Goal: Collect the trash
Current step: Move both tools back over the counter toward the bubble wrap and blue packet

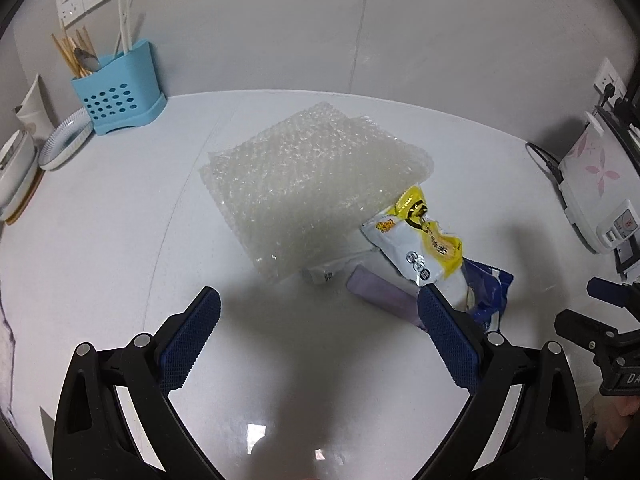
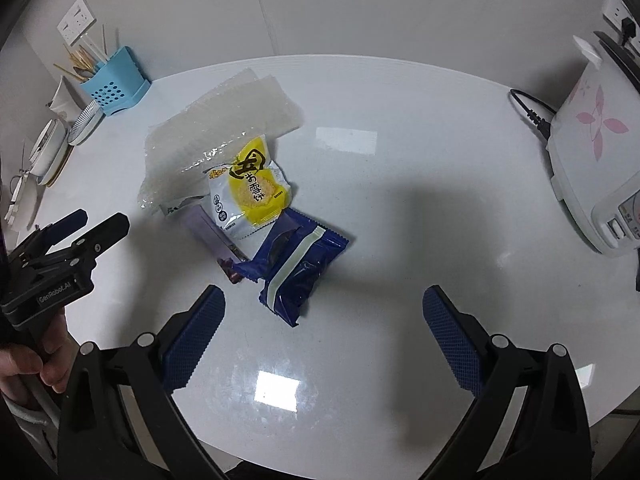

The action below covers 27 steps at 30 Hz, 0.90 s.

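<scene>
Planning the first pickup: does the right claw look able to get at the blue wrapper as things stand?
Probably yes. The right claw is open, and the blue wrapper lies just ahead of it on the table, at the near edge of the pile with nothing on its near end.

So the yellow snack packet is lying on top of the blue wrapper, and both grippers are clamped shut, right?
Not quite: both grippers are open, holding nothing. The right wrist view shows the right gripper spread wide, the yellow snack packet overlapping the blue wrapper; the left gripper is open too.

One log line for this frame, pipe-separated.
phase: pre-grasp | left gripper: open, empty | right gripper: open, empty | trash: bubble wrap, yellow wrapper, blue wrapper on table
</scene>
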Tool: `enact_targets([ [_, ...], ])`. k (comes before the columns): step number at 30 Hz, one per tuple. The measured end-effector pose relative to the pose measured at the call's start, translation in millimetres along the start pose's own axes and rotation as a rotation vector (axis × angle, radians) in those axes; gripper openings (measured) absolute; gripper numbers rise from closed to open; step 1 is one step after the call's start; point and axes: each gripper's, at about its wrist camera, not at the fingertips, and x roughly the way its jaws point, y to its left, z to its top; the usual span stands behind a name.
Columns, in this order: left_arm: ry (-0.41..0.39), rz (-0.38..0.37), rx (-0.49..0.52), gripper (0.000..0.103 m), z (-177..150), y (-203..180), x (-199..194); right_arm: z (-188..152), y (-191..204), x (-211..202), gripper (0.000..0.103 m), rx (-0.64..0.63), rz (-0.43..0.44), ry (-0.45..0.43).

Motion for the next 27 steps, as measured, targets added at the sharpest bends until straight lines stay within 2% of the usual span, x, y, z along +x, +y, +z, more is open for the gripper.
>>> enact_targets([
  [11, 0.122, -0.018, 0.035, 0.094, 53.7, 28.8, 86.6, 26.1, 3.8, 44.3, 0.095, 0.061, -0.052, 0.101],
  [15, 0.162, -0.007, 0.043, 0.092, 61.3, 34.8, 107.5, 27.4, 4.4, 67.7, 0.093, 0.100, -0.038, 0.174],
  [17, 0.200, 0.005, 0.046, 0.085, 61.6, 35.0, 117.2, 27.1, 5.3, 76.6, 0.092, 0.113, -0.042, 0.201],
  [21, 0.257, 0.052, -0.015, 0.079, 65.1, 37.1, 124.0, 25.1, 6.8, 90.8, 0.088, 0.131, -0.052, 0.239],
  [24, 0.291, 0.070, -0.063, 0.067, 67.3, 36.5, 122.6, 24.3, 8.3, 100.0, 0.084, 0.147, -0.038, 0.268],
  [26, 0.303, 0.073, -0.071, 0.053, 67.6, 34.7, 121.1, 24.4, 9.6, 104.1, 0.080, 0.158, -0.042, 0.279],
  [27, 0.308, 0.072, -0.081, 0.050, 67.7, 35.1, 120.2, 24.7, 11.5, 104.1, 0.078, 0.155, -0.048, 0.272],
])
